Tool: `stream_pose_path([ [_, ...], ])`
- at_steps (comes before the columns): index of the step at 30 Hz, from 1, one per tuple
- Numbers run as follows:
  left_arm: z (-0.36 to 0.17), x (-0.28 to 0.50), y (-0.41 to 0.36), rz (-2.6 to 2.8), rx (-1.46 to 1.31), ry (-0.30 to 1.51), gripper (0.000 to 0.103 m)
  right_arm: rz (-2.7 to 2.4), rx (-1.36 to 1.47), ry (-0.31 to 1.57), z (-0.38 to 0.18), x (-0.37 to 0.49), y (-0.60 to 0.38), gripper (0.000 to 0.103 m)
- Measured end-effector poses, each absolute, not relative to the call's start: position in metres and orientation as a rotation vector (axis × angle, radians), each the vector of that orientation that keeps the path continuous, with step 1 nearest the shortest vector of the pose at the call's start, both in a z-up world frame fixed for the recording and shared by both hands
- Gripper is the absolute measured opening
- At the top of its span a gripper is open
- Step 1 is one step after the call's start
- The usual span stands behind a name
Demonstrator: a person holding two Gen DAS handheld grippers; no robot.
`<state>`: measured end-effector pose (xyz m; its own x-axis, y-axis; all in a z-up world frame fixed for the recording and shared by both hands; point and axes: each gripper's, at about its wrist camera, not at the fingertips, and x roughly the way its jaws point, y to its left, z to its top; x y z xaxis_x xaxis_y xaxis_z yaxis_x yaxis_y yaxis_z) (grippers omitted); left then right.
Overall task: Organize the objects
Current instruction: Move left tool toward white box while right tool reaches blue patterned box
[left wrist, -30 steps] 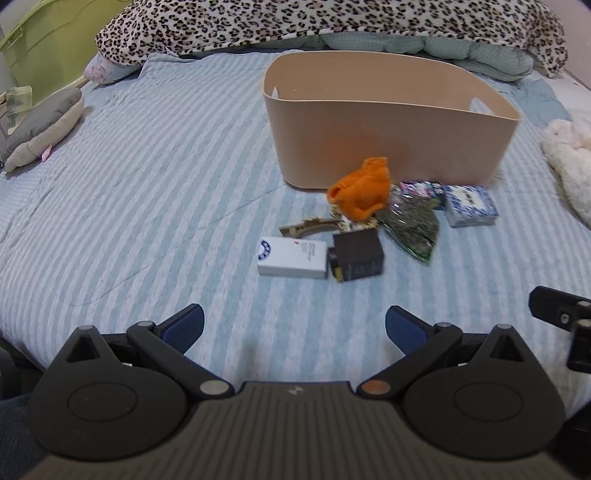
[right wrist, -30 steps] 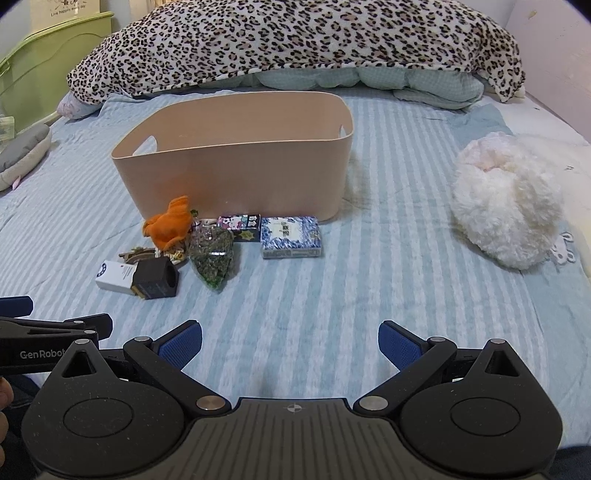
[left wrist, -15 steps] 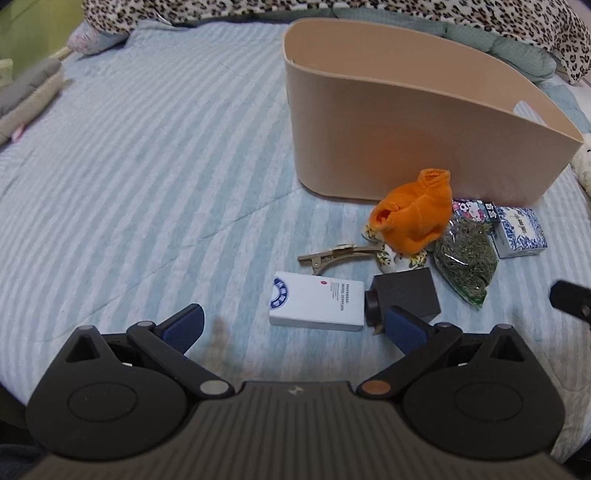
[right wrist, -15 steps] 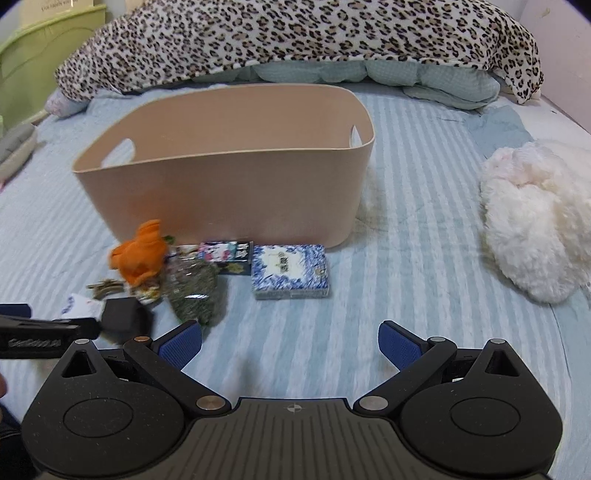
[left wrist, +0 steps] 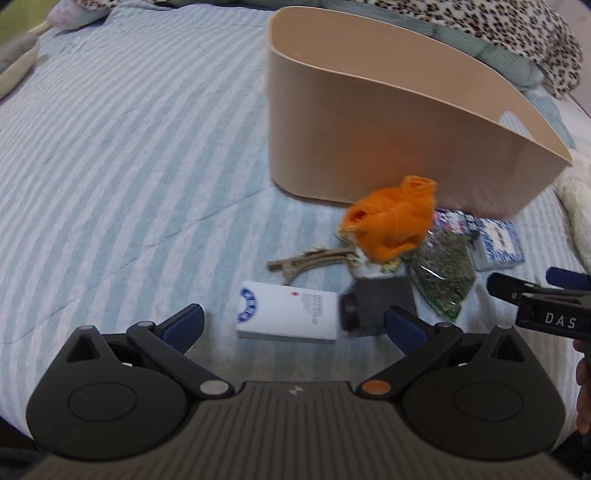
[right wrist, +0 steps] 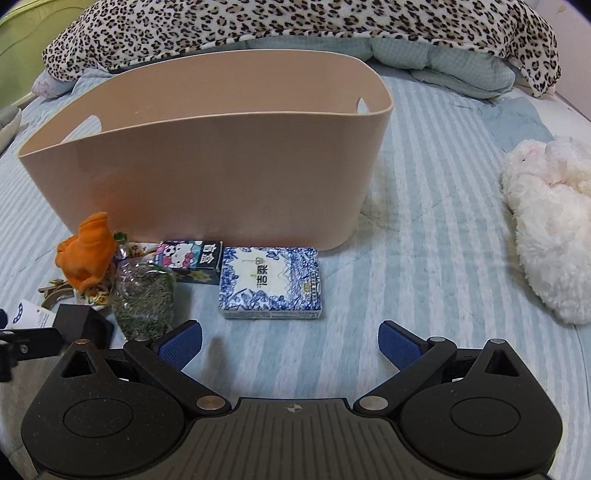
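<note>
A beige bin [left wrist: 388, 122] [right wrist: 207, 166] stands on the striped bed. In front of it lie an orange cloth [left wrist: 391, 223] [right wrist: 86, 251], a hair clip [left wrist: 306, 258], a white box [left wrist: 288, 314], a black cube [left wrist: 376, 301] [right wrist: 79, 325], a bag of green herbs [left wrist: 443, 273] [right wrist: 144, 295], a Hello Kitty box [right wrist: 190, 260] and a blue-white box [left wrist: 496, 247] [right wrist: 271, 282]. My left gripper [left wrist: 293, 326] is open, its jaws either side of the white box. My right gripper [right wrist: 290, 341] is open just short of the blue-white box.
A white plush toy [right wrist: 550, 221] lies at the right. A leopard-print blanket [right wrist: 295, 29] and pale pillows [right wrist: 443, 59] run along the back. The right gripper's finger shows at the right edge of the left wrist view [left wrist: 543, 299].
Both grippers have moved forward and lower toward the objects. The left now reaches the white box and the right closes on the blue-white box. Both stay open.
</note>
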<state>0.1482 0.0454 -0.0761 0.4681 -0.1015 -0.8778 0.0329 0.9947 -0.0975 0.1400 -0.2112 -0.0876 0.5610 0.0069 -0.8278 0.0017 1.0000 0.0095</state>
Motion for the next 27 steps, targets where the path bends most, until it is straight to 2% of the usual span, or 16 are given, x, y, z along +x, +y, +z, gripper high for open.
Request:
stream_pose_path([
  [13, -0.094, 0.157, 0.070, -0.025, -0.079, 1.142, 0.103, 0.007, 0.000, 0.970, -0.101, 0.154, -0.202, 0.095],
  [19, -0.104, 0.155, 0.060, -0.033, -0.012, 1.145, 0.103, 0.006, 0.029, 0.951, -0.105, 0.163, -0.198, 0.083],
  [21, -0.102, 0.153, 0.057, -0.036, 0.001, 1.132, 0.103, -0.001, 0.020, 0.933, -0.104, 0.163, -0.196, 0.073],
  [22, -0.101, 0.153, 0.057, -0.035, -0.009, 1.126, 0.101, -0.006, 0.018, 0.925, -0.102, 0.164, -0.196, 0.069],
  [24, -0.097, 0.152, 0.060, -0.022, -0.029, 1.108, 0.090, -0.007, 0.025, 0.919, -0.101, 0.164, -0.198, 0.061],
  [25, -0.093, 0.151, 0.062, -0.019, -0.041, 1.100, 0.088, -0.001, 0.029, 0.921, -0.101, 0.164, -0.198, 0.060],
  [27, -0.090, 0.150, 0.064, -0.014, -0.051, 1.084, 0.074, -0.003, 0.028, 0.919, -0.098, 0.162, -0.197, 0.060],
])
